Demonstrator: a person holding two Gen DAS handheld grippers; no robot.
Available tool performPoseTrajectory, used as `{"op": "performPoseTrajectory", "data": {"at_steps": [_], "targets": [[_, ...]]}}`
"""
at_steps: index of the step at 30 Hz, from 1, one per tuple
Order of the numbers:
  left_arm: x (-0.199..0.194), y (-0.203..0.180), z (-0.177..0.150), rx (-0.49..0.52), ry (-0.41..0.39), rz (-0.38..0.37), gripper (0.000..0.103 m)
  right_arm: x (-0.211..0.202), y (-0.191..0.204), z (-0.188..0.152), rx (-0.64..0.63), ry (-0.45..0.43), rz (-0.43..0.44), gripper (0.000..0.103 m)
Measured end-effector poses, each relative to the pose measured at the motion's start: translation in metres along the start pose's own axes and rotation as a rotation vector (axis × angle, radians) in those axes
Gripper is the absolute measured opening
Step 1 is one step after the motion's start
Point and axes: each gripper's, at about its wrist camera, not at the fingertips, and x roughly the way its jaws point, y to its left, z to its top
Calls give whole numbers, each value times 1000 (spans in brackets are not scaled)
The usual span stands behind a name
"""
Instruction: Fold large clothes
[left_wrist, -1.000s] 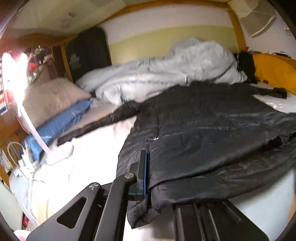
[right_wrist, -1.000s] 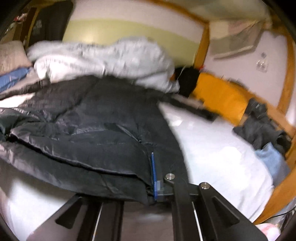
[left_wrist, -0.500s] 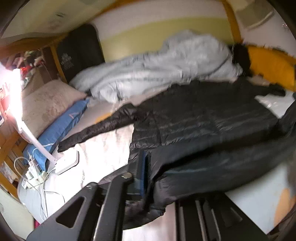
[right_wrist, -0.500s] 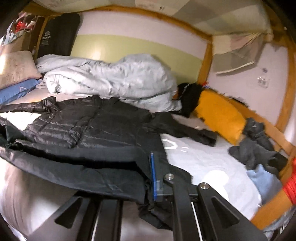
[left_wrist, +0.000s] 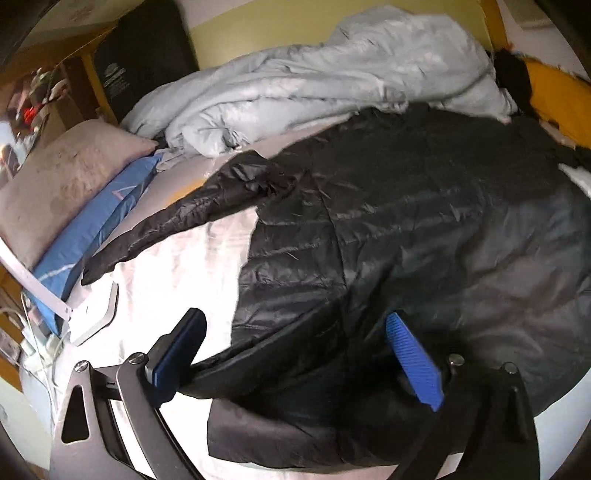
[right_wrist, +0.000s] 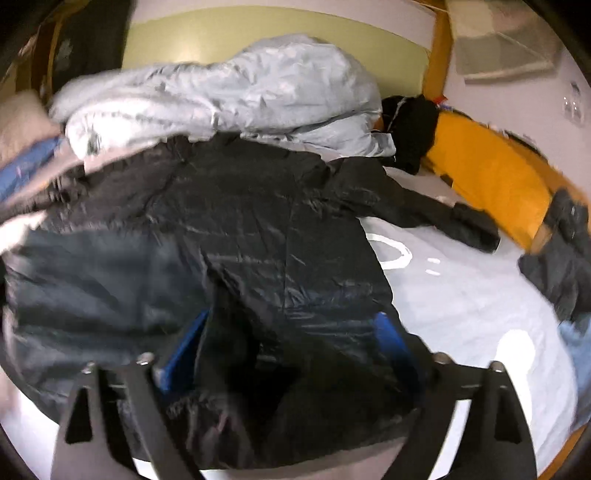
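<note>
A large black puffer jacket (left_wrist: 406, 229) lies spread on the white bed sheet (left_wrist: 177, 266), its lower part doubled up over the body. One sleeve (left_wrist: 173, 221) stretches left, the other (right_wrist: 436, 214) stretches right. My left gripper (left_wrist: 295, 343) is open, its blue pads apart over the jacket's near left edge. My right gripper (right_wrist: 291, 339) is open too, with bunched jacket fabric (right_wrist: 266, 369) lying loose between the fingers.
A crumpled pale blue duvet (left_wrist: 332, 74) lies behind the jacket. Pillows (left_wrist: 66, 184) are stacked at the left, with a white charger and cables (left_wrist: 92, 317). A yellow cushion (right_wrist: 491, 166) and dark clothes (right_wrist: 561, 251) lie at the right by the wooden bed frame.
Both grippers were shut on the jacket's hem and carried it forward over the body. Now both have opened and the fabric lies released.
</note>
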Motion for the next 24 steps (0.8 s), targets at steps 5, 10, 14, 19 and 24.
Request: {"op": "performPoseTrajectory", "data": {"at_steps": [5, 10, 14, 19, 24], "targets": [[-33, 13, -1, -59, -95, -73, 103, -27, -17, -1, 43, -75, -27, 103], [-63, 8, -5, -44, -100, -159, 103, -49, -26, -2, 94, -116, 45, 103], [-61, -5, -12, -44, 22, -316, 103, -46, -14, -4, 56, -68, 166, 103], [-26, -27, -25, -37, 191, -393, 103, -13, 18, -16, -46, 107, 305, 103], [15, -39, -29, -38, 228, -314, 103, 25, 26, -23, -70, 227, 202, 103]]}}
